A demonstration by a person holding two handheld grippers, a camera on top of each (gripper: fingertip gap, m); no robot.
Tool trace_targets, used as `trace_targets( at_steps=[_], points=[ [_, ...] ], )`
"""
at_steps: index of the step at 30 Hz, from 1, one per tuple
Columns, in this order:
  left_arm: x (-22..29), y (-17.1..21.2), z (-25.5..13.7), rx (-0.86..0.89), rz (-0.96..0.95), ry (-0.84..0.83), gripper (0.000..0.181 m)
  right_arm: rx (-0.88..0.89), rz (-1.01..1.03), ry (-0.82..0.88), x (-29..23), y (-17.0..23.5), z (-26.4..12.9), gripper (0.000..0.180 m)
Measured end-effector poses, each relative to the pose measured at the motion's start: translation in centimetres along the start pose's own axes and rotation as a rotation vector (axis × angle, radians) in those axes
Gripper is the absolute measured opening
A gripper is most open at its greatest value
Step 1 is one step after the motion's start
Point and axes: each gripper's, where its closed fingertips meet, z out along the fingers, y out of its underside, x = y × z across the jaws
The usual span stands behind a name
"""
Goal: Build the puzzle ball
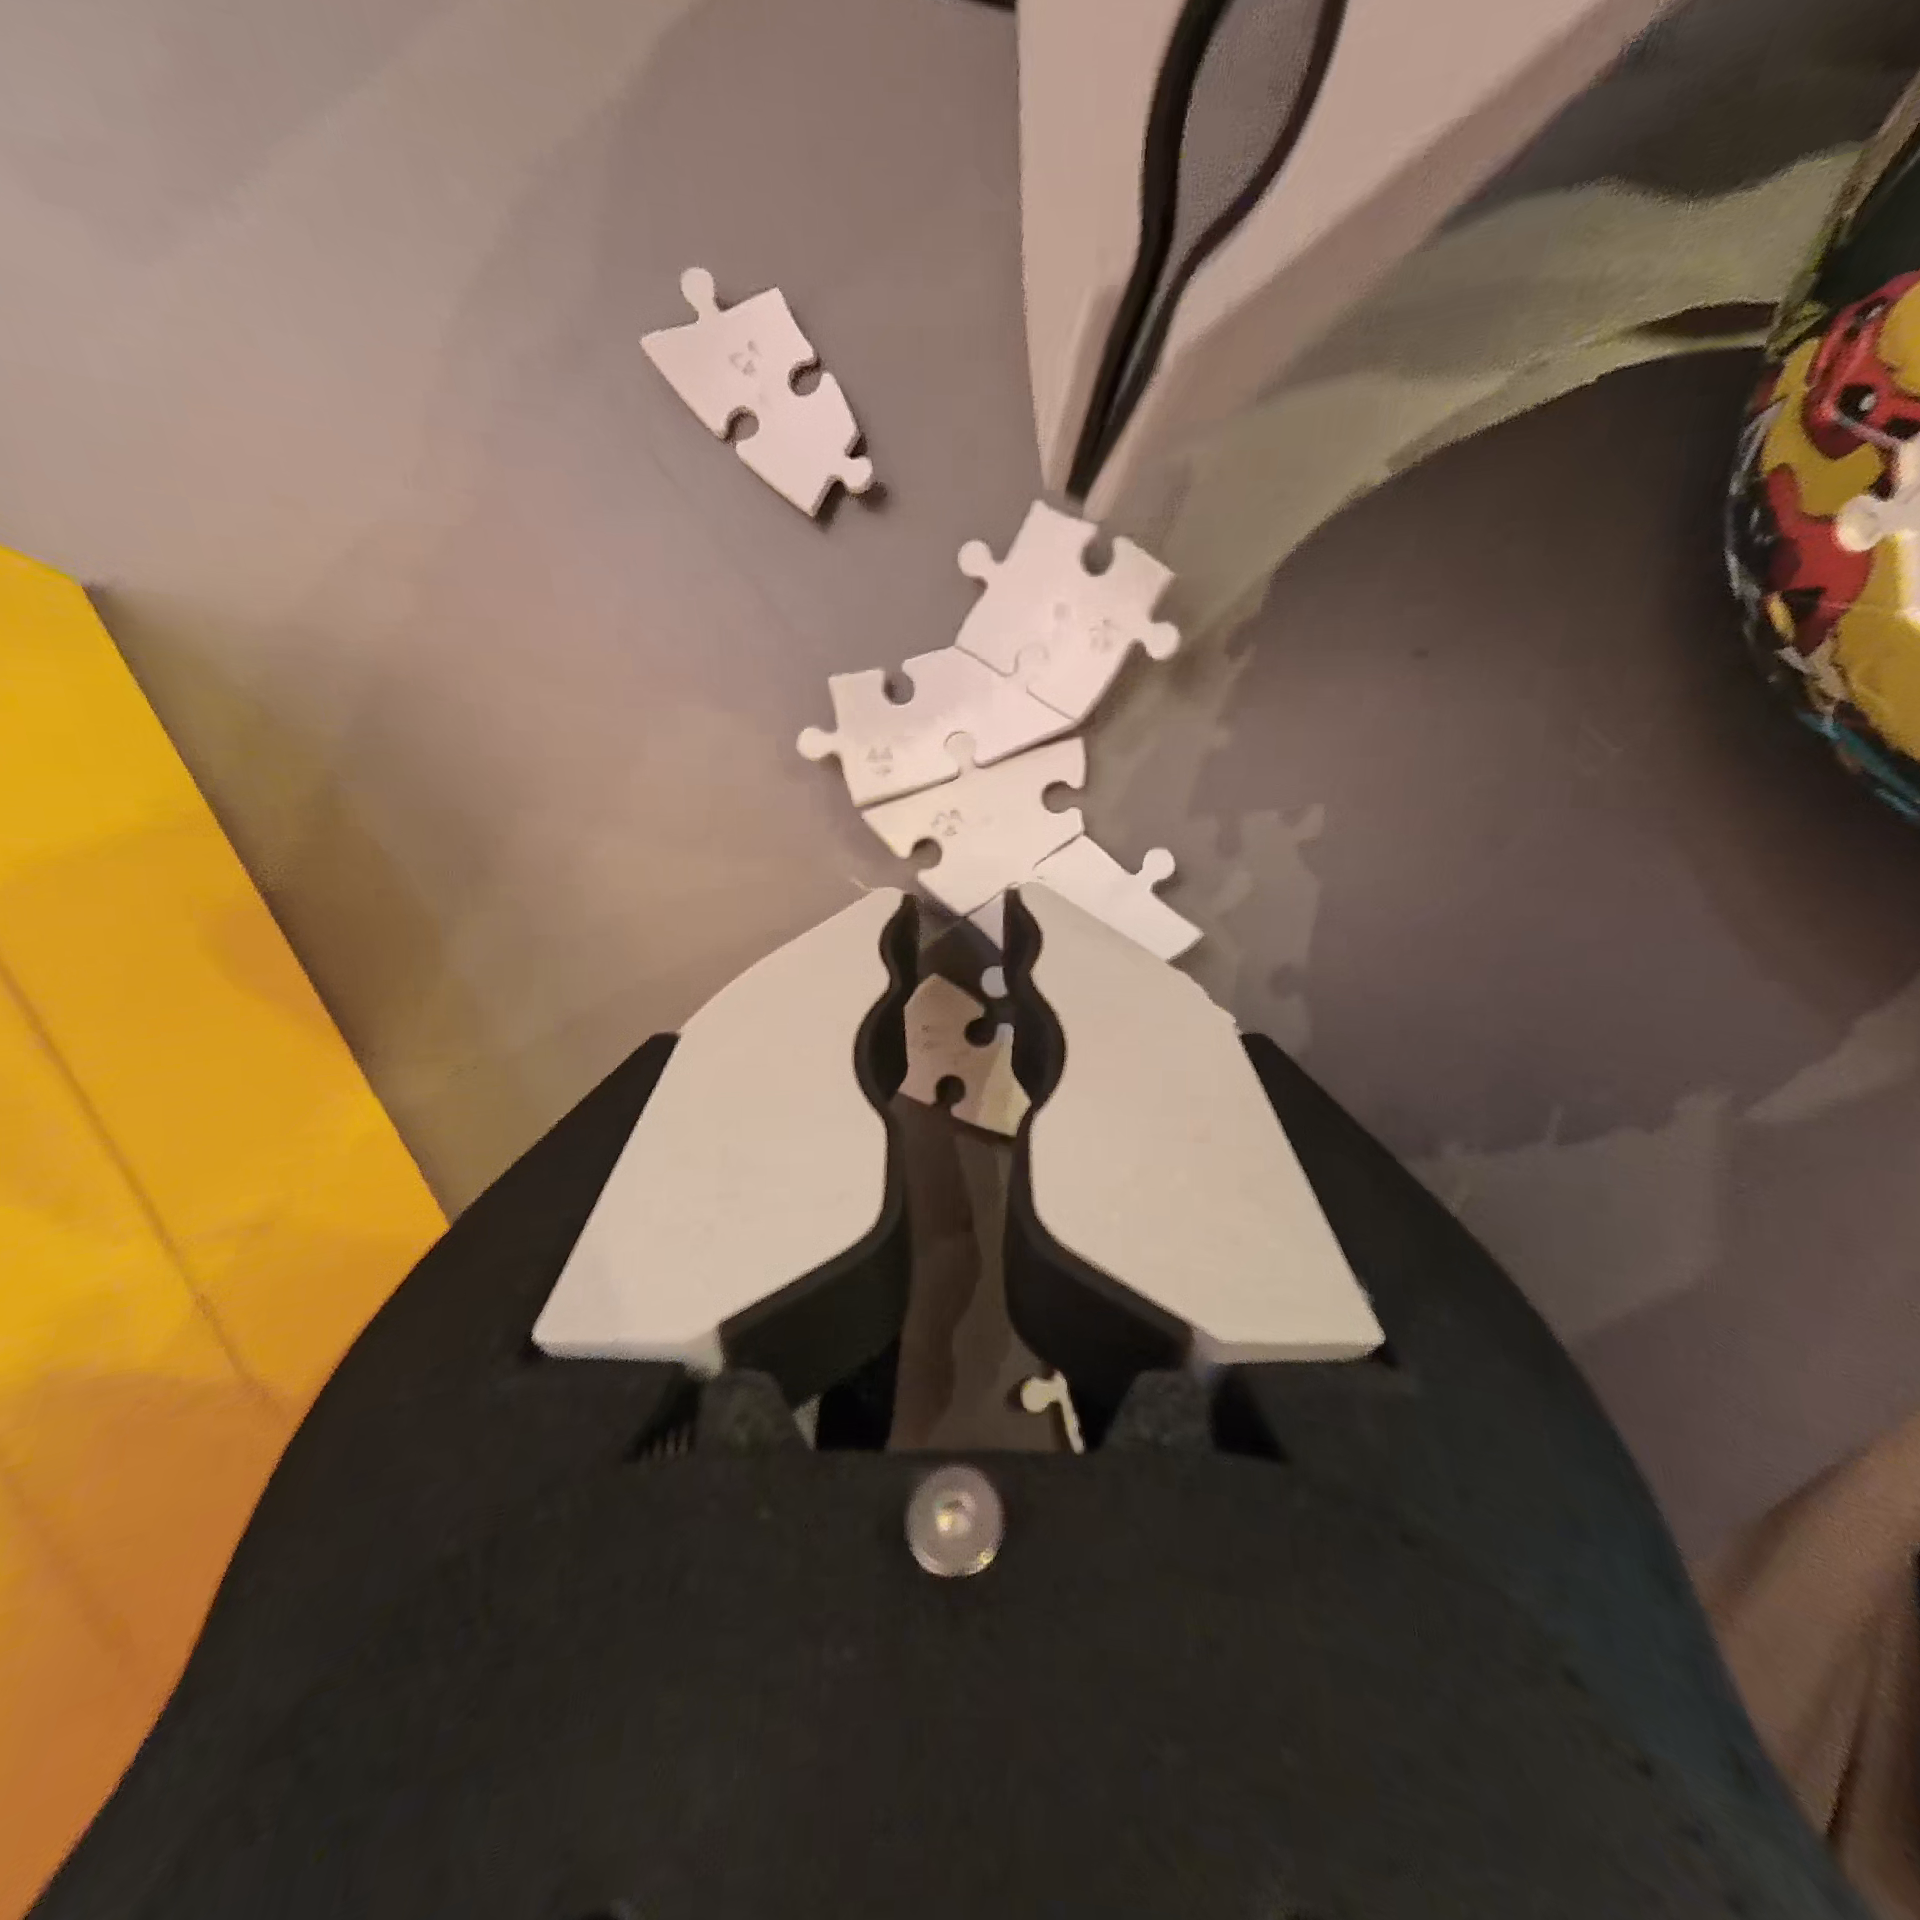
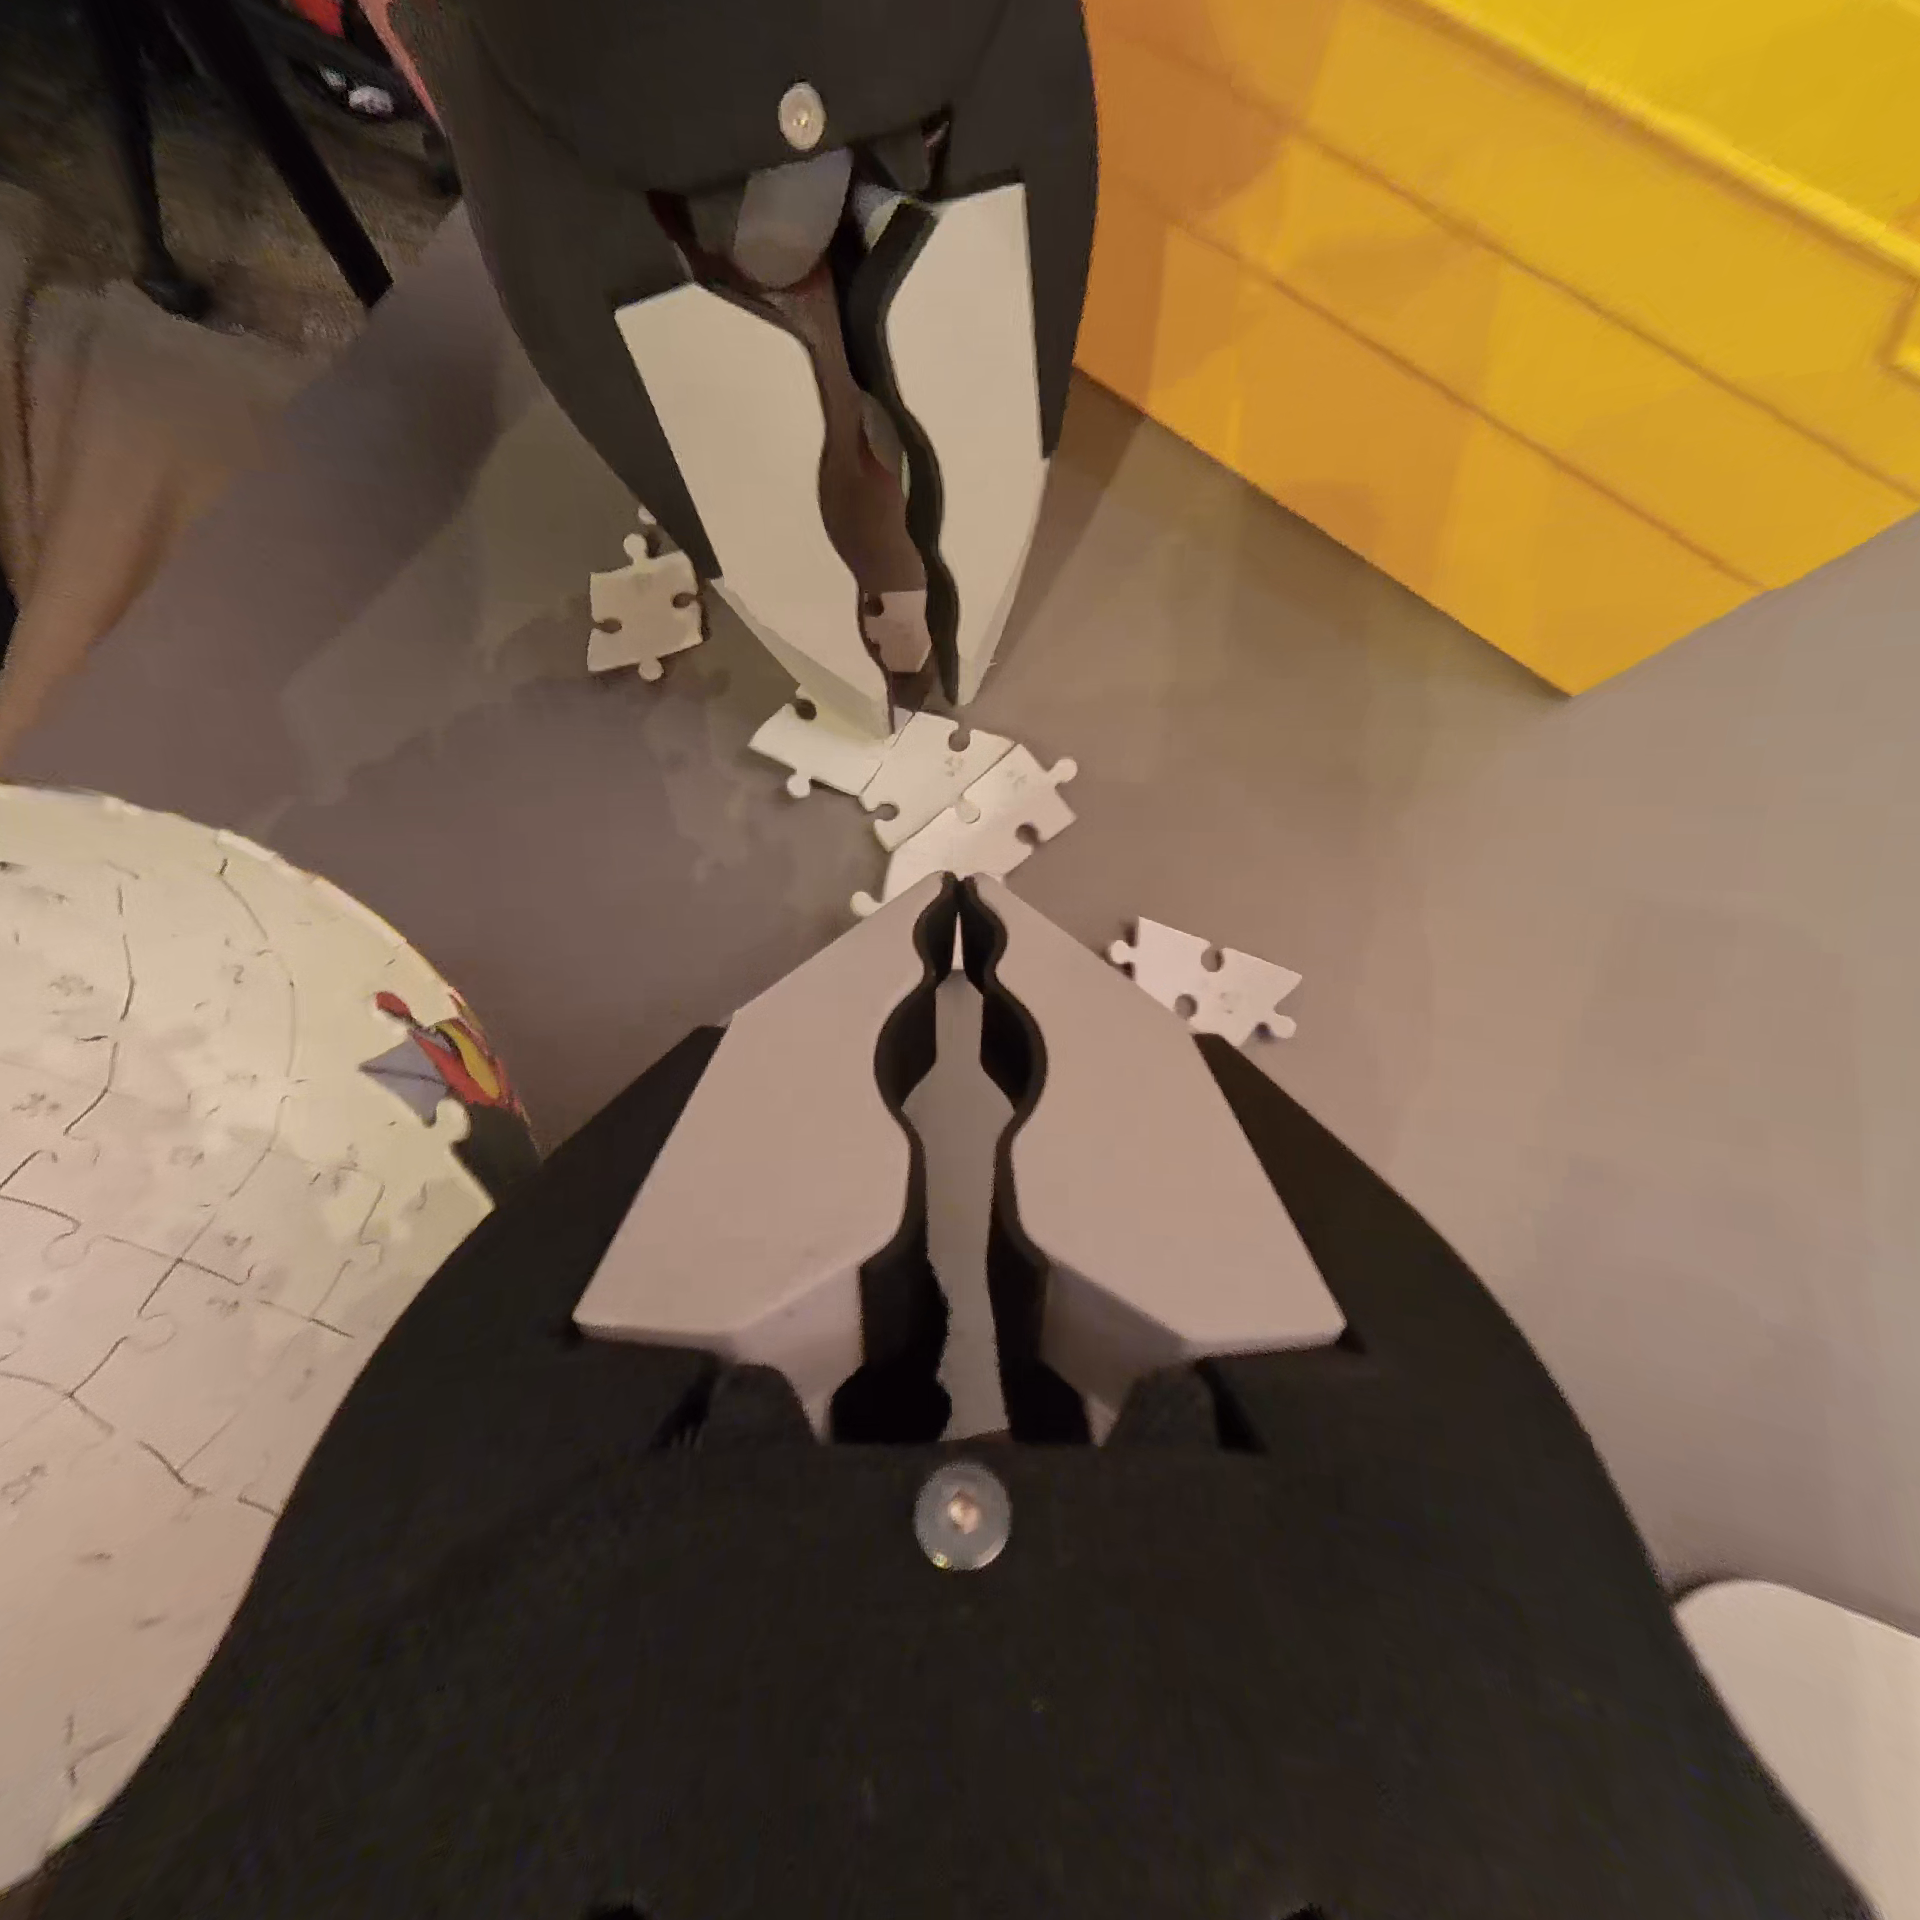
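The puzzle ball is sitting at the left of the right wrist view, its white inner side facing the camera, printed outside showing in the left wrist view. A chain of joined white pieces is lying face-down on the grey table, its long axis running between the two grippers. The left gripper is pinching the chain's near end; the right gripper is closing on the opposite end. A loose piece is lying apart, beside a yellow bin.
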Motion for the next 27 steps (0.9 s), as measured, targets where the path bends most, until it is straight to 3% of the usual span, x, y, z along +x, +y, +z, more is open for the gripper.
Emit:
trace_targets(
  at_steps=[1, 10, 27],
  points=[
    [0.0, 0.0, 0.1, -0.001, -0.001, -0.004, 0.015, -0.013, -0.011, -0.006, -0.3, 0.1, 0.6, 0.000],
    [-0.3, -0.1, -0.2, 0.013, -0.013, -0.009, 0.013, -0.085, -0.055, -0.021, -0.8, 0.7, 3.9, 0.000],
    [-1.5, -1.8, 1.0, 0.035, -0.059, 0.011, 0.019, -0.143, 0.089, -0.141, -0.9, 0.7, 4.1, 0.000]
  ],
)
